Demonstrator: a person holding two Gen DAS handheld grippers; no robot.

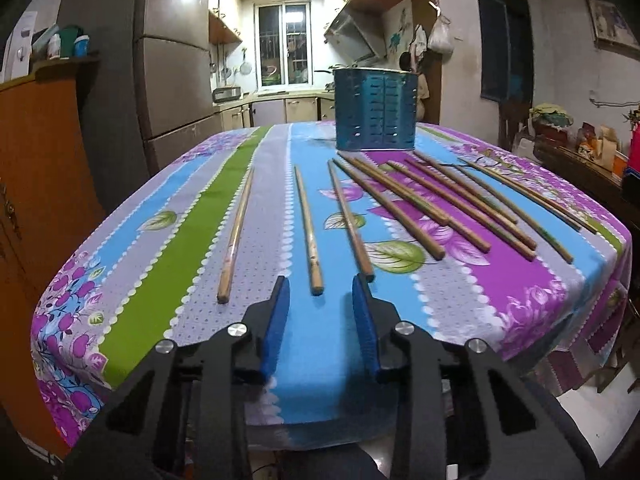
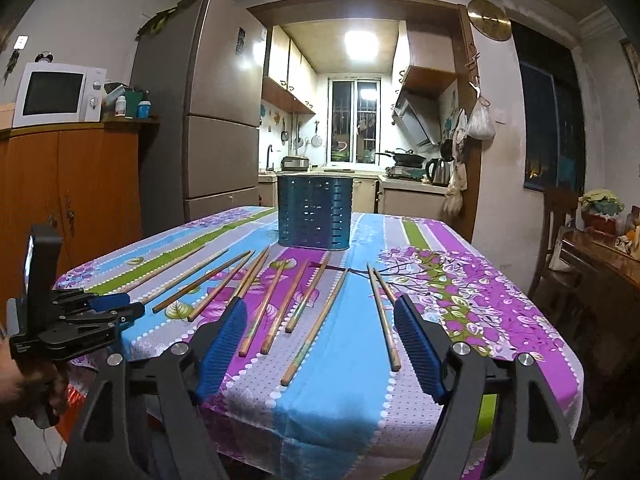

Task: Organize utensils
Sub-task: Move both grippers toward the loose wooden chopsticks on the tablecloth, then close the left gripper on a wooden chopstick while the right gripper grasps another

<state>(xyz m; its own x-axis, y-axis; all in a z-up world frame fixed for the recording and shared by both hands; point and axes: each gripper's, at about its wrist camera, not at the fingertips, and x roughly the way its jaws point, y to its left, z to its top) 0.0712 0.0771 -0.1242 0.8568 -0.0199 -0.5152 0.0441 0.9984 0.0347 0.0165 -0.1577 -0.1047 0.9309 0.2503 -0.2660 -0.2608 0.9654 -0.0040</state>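
Looking along your left gripper [image 1: 320,284], you have its blue pads [image 1: 278,320] spread apart over the near edge of the table [image 1: 132,280], nothing between them and nothing touched; one chopstick [image 1: 309,230] ends just ahead of the gap, another [image 1: 237,235] lies toward the left edge and a third [image 1: 350,222] just beside the right pad. More chopsticks [image 1: 440,204] fan out toward the right edge, several touching or crossing. At the far edge stands the blue perforated utensil holder [image 1: 376,110], upright. No brand or writing can be read here; the cloth is striped in blue, green, grey and purple with flowers and leaves. Behind it you see a fridge [image 1: 176,72], a wooden cabinet [image 1: 40,168] and the kitchen window [image 1: 285,46]. From your right gripper [image 2: 320,312], the pads [image 2: 418,344] stand wide apart above the near edge, holding nothing; several chopsticks [image 2: 320,324] lie on the table [image 2: 520,320] between and beyond them, none touched. The utensil holder [image 2: 315,212] stands at the far edge, near the middle. Your left gripper [image 2: 120,308] shows at the left edge, a hand [image 2: 32,392] under it, its fingers close together yet empty. A microwave [image 2: 56,94] sits on the cabinet [image 2: 80,184]; its lettering is too small to read. A kettle [image 2: 438,172] stands on the kitchen counter.
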